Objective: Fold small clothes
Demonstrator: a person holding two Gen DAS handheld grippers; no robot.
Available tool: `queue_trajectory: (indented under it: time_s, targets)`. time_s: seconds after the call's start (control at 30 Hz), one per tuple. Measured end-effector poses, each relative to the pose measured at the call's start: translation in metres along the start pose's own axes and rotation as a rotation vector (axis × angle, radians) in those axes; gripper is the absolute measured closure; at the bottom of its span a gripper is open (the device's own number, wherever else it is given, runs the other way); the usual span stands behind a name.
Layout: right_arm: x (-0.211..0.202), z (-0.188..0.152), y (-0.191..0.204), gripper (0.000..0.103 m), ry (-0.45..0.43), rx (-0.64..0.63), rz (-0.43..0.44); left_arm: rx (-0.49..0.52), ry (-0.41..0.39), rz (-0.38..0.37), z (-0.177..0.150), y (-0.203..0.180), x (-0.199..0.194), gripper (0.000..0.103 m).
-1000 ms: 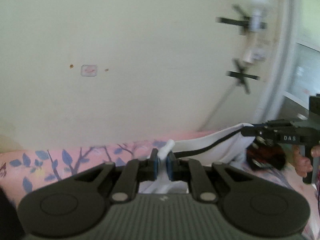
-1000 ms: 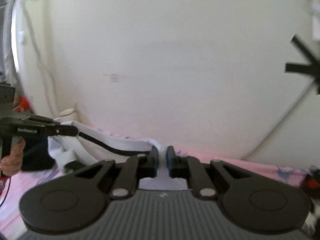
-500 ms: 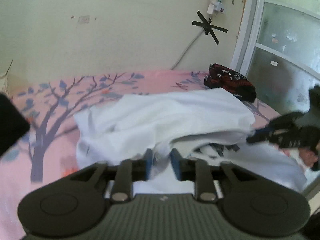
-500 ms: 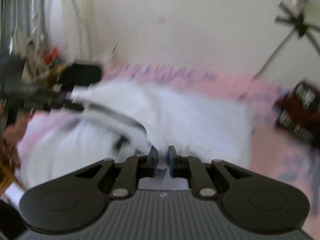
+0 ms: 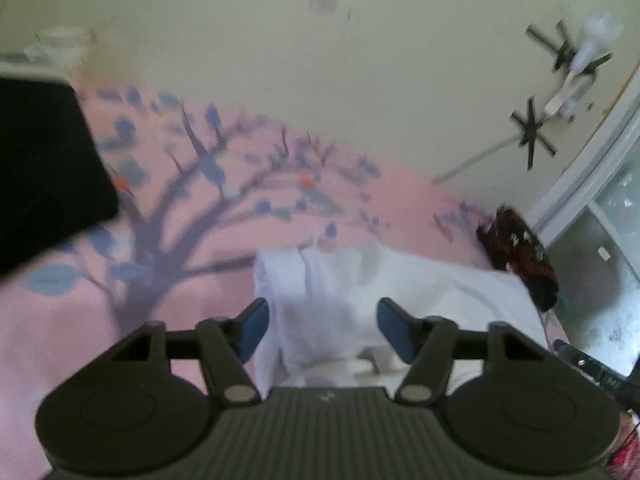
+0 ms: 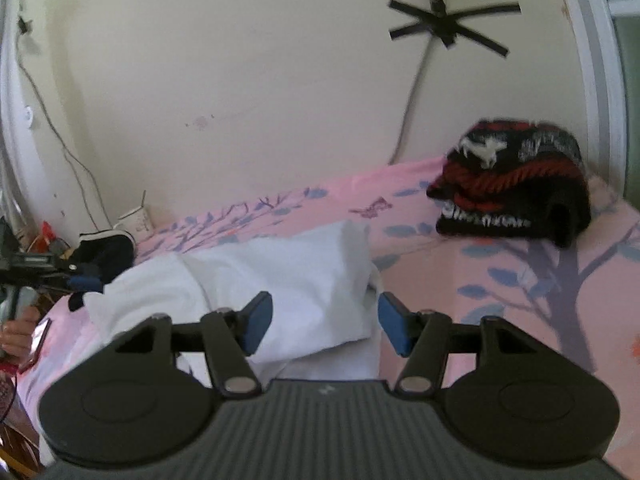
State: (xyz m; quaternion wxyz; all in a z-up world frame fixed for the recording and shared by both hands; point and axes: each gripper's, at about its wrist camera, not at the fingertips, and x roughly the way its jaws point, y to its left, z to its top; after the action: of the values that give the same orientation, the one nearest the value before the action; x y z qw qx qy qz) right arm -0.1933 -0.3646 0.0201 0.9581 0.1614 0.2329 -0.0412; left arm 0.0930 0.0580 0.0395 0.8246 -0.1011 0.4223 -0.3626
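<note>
Both grippers, left (image 5: 323, 322) and right (image 6: 323, 320), have just been opening; the white cloth (image 6: 288, 280) lies loose between the jaws on the pink sheet (image 6: 500, 280). Only the right view shows the cup (image 6: 134, 218); the left is blurred.

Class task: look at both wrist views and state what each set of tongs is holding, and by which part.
Nothing is held. Both the left tongs and right tongs have just been opening; their pads stand clear of the white garment lying on the bed sheet.
</note>
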Motion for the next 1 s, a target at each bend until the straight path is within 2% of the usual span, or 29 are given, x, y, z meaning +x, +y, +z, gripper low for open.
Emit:
queue_trajectory:
  time_s: [0.03, 0.07, 0.1, 0.2, 0.23, 0.3, 0.33, 0.37, 0.43, 0.47, 0.5, 0.53, 0.57, 0.63, 0.8, 0.93, 1.0]
  targets:
    - [0.010, -0.003, 0.004, 0.059, 0.029, -0.010, -0.004, 0.007, 0.031, 0.003, 0.003, -0.001, 0.013, 0.089]
    - [0.019, -0.007, 0.005, 0.087, 0.066, -0.024, -0.017, 0.019, 0.052, 0.019, 0.007, -0.003, 0.022, 0.098]
    - [0.025, -0.011, 0.007, 0.100, 0.093, -0.041, -0.038, 0.030, 0.037, 0.039, 0.011, -0.005, 0.025, 0.098]
    - [0.030, -0.018, 0.001, 0.102, 0.090, -0.087, -0.141, 0.095, -0.162, 0.038, 0.017, -0.010, 0.001, 0.098]
    - [0.030, -0.018, -0.003, 0.102, 0.096, -0.073, -0.147, 0.097, -0.201, 0.034, 0.016, -0.010, -0.005, 0.098]
    - [0.027, -0.018, -0.001, 0.100, 0.086, -0.082, -0.149, 0.100, -0.207, 0.083, 0.008, -0.012, -0.007, 0.094]
    - [0.025, -0.017, 0.001, 0.100, 0.073, -0.100, -0.142, 0.115, -0.182, 0.084, 0.000, -0.012, -0.007, 0.082]
    - [0.020, -0.015, 0.005, 0.099, 0.057, -0.116, -0.130, 0.125, -0.160, 0.073, -0.009, -0.012, -0.008, 0.062]
    - [0.013, -0.010, 0.008, 0.098, 0.025, -0.128, -0.125, 0.121, -0.143, 0.071, -0.026, -0.009, -0.012, 0.042]
    - [0.011, -0.008, 0.009, 0.094, 0.006, -0.131, -0.125, 0.112, -0.130, 0.064, -0.033, -0.008, -0.014, 0.041]
    - [0.008, -0.006, 0.011, 0.090, -0.015, -0.130, -0.117, 0.095, -0.109, 0.056, -0.038, -0.007, -0.014, 0.041]
    - [0.007, -0.004, 0.013, 0.072, -0.026, -0.127, -0.110, 0.073, -0.087, 0.054, -0.042, -0.005, -0.014, 0.041]
    - [0.006, -0.002, 0.015, 0.048, -0.041, -0.122, -0.096, 0.048, -0.069, 0.059, -0.047, -0.005, -0.015, 0.047]
    - [0.006, 0.002, 0.024, 0.048, -0.063, -0.127, -0.057, 0.032, -0.057, 0.062, -0.055, -0.011, -0.020, 0.063]
    - [0.013, -0.001, 0.052, 0.047, -0.062, -0.193, 0.023, 0.053, -0.041, 0.047, -0.074, -0.030, -0.038, 0.063]
    - [0.027, -0.006, 0.076, 0.047, -0.045, -0.257, 0.074, 0.056, 0.024, -0.017, -0.081, -0.038, -0.027, 0.073]
    - [0.033, -0.009, 0.087, 0.047, -0.036, -0.268, 0.102, 0.051, 0.029, 0.013, -0.082, -0.039, -0.025, 0.072]
